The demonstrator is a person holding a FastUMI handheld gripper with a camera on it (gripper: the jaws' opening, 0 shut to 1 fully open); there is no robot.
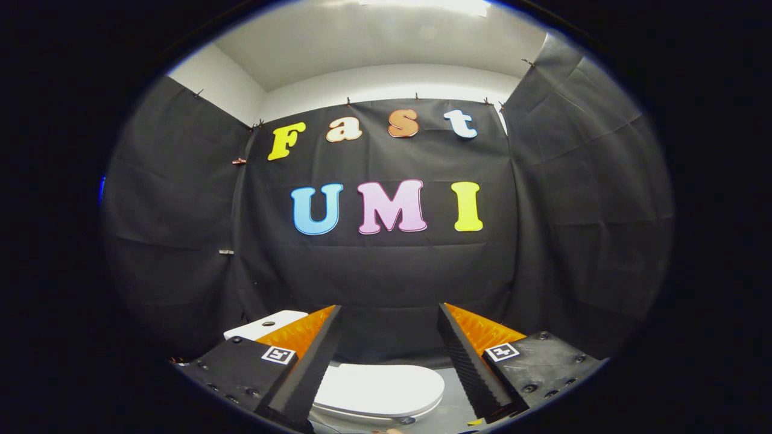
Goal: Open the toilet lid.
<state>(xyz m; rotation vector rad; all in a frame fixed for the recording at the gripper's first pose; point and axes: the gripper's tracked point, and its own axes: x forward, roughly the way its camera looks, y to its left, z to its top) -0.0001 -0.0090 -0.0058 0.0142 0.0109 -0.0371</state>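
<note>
A white toilet lid (380, 389) lies flat and closed on its bowl, low between my two fingers and below them. The white cistern top (265, 325) shows behind my left finger, partly hidden by it. My gripper (389, 310) is open, its fingers spread wide with nothing between them. It hovers above the toilet and points at the black cloth wall beyond, well clear of the lid.
Black cloth walls (386, 265) close the booth off on three sides, with a white room wall (386, 81) and ceiling above them. A pale grey floor (449, 416) shows to the right of the toilet bowl.
</note>
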